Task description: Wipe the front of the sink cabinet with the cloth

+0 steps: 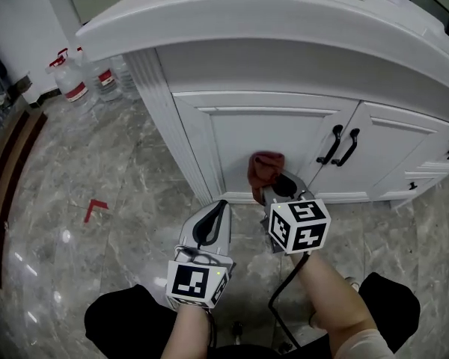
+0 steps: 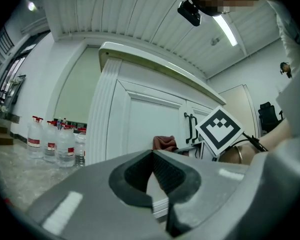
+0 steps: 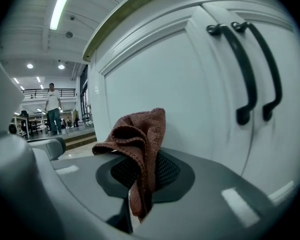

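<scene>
Right gripper [image 1: 272, 188]: jaws pinched on a reddish-brown knitted cloth [image 3: 140, 139]. The cloth is bunched above the jaws, w/ one fold hanging down btwn the dark ribbed pads. Gripper's marker cube [image 1: 299, 225] faces up in head view.

Cloth position: at the lower part of the left-hand door panel [image 1: 273, 129] of the white panelled sink cabinet [image 1: 209, 148], just above the door's bottom rail. Head view puts it against the panel. Right gripper view shows it very close to the white surface, but actual contact can't be confirmed.

Left gripper [image 2: 153, 154]: jaws pressed together at the tips, nothing btwn them. It is held low over the grey marble-pattern floor [image 1: 97, 170], just left of the right gripper and short of the cabinet base. Not touching the cloth.

Cabinet details: two black curved bar handles [image 1: 340, 146] sit side by side where the two doors meet, up and to the right of the cloth. A white countertop [image 1: 284, 21] overhangs the doors. A fluted white corner post [image 1: 168, 118] stands at the cabinet's left edge.

Surroundings: clear plastic bottles w/ red caps [image 1: 78, 81] stand on the floor, well apart to the left of the cabinet. A red L-shaped floor mark [image 1: 96, 208] lies left of the left gripper. A person [image 3: 52, 109] stands far off in the background of right gripper view.
</scene>
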Demonstrator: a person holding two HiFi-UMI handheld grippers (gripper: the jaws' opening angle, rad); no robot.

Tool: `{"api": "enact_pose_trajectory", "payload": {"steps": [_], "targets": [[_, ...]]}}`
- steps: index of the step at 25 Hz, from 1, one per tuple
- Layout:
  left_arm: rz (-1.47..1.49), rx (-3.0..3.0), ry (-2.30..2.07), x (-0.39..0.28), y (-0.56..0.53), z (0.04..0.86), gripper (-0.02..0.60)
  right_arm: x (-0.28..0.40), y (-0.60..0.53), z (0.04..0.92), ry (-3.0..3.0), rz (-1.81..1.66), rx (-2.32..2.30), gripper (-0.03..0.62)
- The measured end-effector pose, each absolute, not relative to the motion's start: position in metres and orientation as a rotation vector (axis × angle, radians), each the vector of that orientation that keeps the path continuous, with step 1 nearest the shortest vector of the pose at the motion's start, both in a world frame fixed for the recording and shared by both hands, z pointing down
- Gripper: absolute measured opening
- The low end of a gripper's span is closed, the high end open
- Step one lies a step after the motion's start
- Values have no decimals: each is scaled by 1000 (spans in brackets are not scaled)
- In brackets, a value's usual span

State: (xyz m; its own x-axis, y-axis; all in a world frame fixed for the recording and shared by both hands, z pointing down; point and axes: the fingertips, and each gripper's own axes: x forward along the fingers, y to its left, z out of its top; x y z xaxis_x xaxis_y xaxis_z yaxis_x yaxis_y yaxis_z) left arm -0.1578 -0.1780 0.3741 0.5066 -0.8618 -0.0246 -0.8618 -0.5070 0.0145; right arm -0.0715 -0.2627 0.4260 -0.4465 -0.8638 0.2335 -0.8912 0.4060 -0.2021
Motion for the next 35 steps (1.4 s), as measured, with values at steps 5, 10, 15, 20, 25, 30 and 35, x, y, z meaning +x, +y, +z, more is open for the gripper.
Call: {"api": "enact_pose_trajectory", "payload": {"steps": [5, 10, 15, 20, 25, 30, 35], "targets": [[-47, 2768, -1477, -122, -174, 376, 2, -21, -258, 428, -2495, 474, 1704, 78], [-22, 2813, -1417, -98, -170, 380, 2, 14, -253, 432, -2433, 495, 1795, 78], [-41, 2830, -1405, -101, -170, 379, 2, 11, -250, 438, -2426, 503, 1793, 78], [-24, 2777, -1518, -144, -179, 383, 2, -56, -249, 463, -2499, 516, 1610, 78], [8, 2687, -1646, -200, -186, 395, 2, -137, -252, 493, -2557, 548, 1431, 78], [18, 2590, -1738, -246, -187, 411, 2, -193, -260, 510, -2598, 568, 1322, 78], [42, 2551, -1763, -263, -188, 425, 2, -214, -274, 514, -2612, 574, 1311, 78]]}}
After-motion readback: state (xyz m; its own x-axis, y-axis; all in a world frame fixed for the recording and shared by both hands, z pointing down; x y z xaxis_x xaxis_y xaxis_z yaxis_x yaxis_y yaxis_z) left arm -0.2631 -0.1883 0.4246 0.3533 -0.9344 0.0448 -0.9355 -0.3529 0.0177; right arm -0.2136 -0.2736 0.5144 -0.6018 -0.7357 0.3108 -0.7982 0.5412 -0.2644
